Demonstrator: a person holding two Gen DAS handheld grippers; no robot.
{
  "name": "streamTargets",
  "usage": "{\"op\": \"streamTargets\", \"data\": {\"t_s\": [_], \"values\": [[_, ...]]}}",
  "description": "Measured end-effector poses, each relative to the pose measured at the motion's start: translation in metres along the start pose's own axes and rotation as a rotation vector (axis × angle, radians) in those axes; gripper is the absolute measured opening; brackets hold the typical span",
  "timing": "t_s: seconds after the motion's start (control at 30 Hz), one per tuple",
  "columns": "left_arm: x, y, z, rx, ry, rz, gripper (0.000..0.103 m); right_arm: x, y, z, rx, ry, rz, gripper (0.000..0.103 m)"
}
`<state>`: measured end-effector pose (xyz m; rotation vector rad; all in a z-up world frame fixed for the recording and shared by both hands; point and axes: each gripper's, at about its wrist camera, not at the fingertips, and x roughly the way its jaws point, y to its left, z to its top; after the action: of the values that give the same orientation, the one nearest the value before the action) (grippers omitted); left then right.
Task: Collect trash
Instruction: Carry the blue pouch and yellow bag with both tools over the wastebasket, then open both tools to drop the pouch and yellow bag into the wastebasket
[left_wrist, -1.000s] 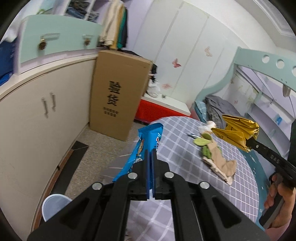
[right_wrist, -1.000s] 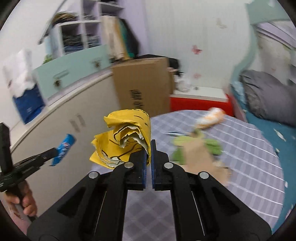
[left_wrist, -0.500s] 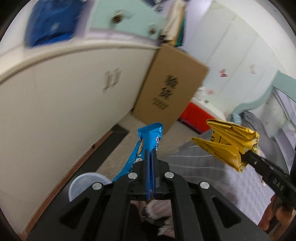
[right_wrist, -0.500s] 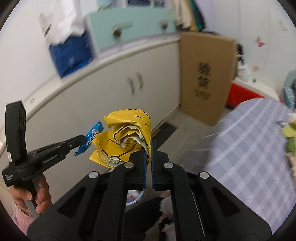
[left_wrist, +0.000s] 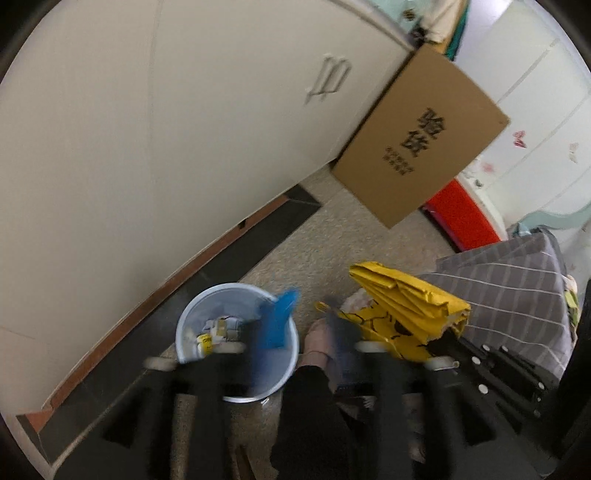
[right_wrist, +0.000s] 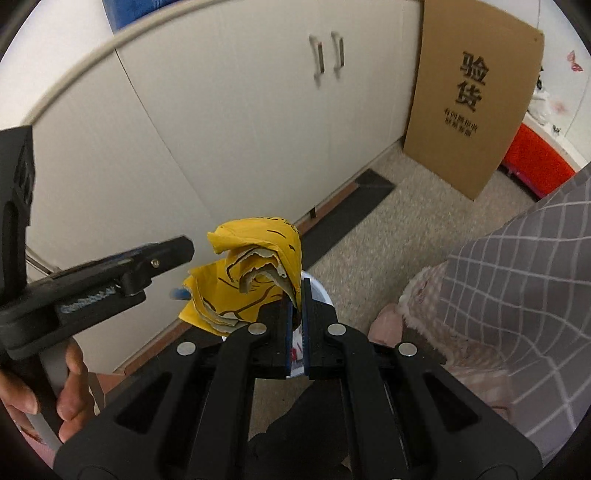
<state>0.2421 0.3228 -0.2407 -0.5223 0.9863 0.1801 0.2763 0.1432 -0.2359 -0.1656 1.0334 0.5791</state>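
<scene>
Bin (left_wrist: 207, 306) on the floor by the cabinet (left_wrist: 147, 129), paper scraps inside. Left hand-held gripper (left_wrist: 295, 332) is spread wide over it, blurred, and the blue wrapper (left_wrist: 279, 321) hangs at the rim: light film, it could drift out onto the floor. Right hand-held gripper (right_wrist: 295, 302) pinches the yellow bag (right_wrist: 251, 280) just beside the bin; let go here and it may miss.

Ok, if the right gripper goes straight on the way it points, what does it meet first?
Likely the pale blue bin, its rim showing just past the right gripper and the yellow wrapper it holds; depth is unclear.
</scene>
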Motion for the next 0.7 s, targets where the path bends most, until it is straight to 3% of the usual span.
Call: {"op": "streamTargets", "data": {"t_s": [0.23,0.7], "values": [[0.012,0.018,-0.007,-0.012,0.021,0.063,0.062,0.021,0.0,-0.005,0.011,0.048,0.008,0.004],[0.013,0.033,-0.013,-0.038,0.033,0.069,0.066,0.029,0.008,-0.001,0.011,0.06,0.033,0.004]]}}
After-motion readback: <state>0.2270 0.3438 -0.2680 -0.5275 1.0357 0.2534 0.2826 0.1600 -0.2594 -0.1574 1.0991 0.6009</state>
